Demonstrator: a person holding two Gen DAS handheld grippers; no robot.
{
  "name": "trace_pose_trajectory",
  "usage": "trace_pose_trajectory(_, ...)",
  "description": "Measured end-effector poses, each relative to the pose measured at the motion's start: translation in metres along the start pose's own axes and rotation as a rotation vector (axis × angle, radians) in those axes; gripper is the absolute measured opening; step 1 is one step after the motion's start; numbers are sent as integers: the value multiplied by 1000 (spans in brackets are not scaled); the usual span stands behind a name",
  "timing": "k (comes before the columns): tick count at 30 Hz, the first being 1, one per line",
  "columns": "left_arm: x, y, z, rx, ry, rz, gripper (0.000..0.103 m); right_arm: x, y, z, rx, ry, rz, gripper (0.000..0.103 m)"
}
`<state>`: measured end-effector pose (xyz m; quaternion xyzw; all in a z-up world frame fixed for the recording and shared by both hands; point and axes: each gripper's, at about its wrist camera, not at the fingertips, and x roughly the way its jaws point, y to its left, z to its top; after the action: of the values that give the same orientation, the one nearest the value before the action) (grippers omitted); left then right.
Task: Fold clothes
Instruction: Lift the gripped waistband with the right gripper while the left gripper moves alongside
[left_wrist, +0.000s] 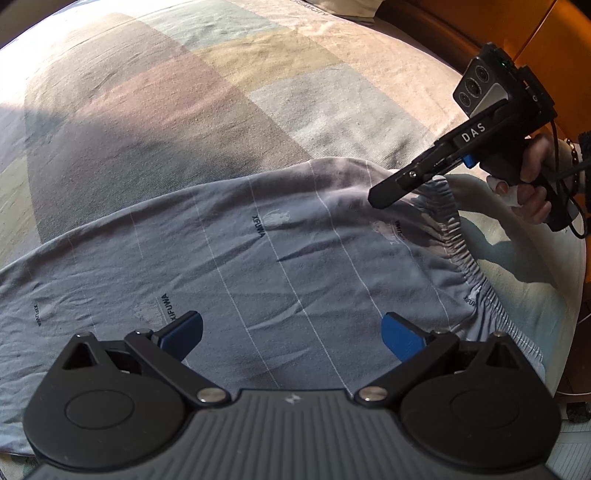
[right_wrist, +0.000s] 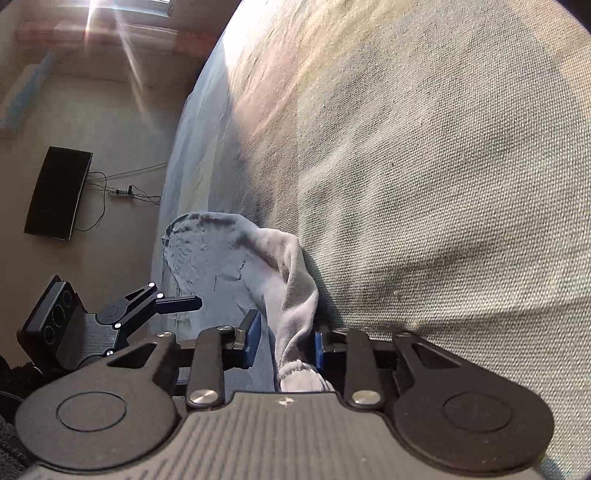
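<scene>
Here, right gripper (right_wrist: 284, 345) around grey garment (left_wrist: 295, 266), left gripper (left_wrist: 291, 336) open above

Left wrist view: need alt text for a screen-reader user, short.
Grey pinstriped trousers printed "XIFUWA" lie spread on a pastel checked bedsheet, with the open left gripper hovering over them. At the right, a hand holds the right gripper, its fingertips at the trousers' lifted elastic waistband.
</scene>
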<state>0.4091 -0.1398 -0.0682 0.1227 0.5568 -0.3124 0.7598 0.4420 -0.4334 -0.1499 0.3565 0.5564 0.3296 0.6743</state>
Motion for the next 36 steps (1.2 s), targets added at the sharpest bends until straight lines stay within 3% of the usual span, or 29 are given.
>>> trace_pose_trajectory(2, 0, -1, 0, 9, 3, -2, 102, 1, 4, -4, -7, -20, -33, 7)
trace_pose_trajectory(10, 1, -2, 1, 48, 17, 18, 102, 10, 43, -16, -123, -57, -229, 10)
trace_pose_trajectory(18, -2, -1, -2, 112, 13, 49, 102, 40, 116, -44, -510, 18, -539, 10)
trace_pose_trajectory(21, -5, 2, -4, 159, 5, 79, 102, 53, 140, -61, -668, 55, -608, 10)
trace_pose_trajectory(25, -7, 5, -9, 313, -48, 174, 102, 61, 159, -79, -776, 89, -631, 10)
trace_pose_trajectory(30, -2, 1, -14, 607, -117, 353, 102, 62, 168, -93, -819, 105, -639, 10)
trace_pose_trajectory(36, 17, 9, -6, 791, -138, 467, 102, 58, 175, -103, -866, 88, -673, 10)
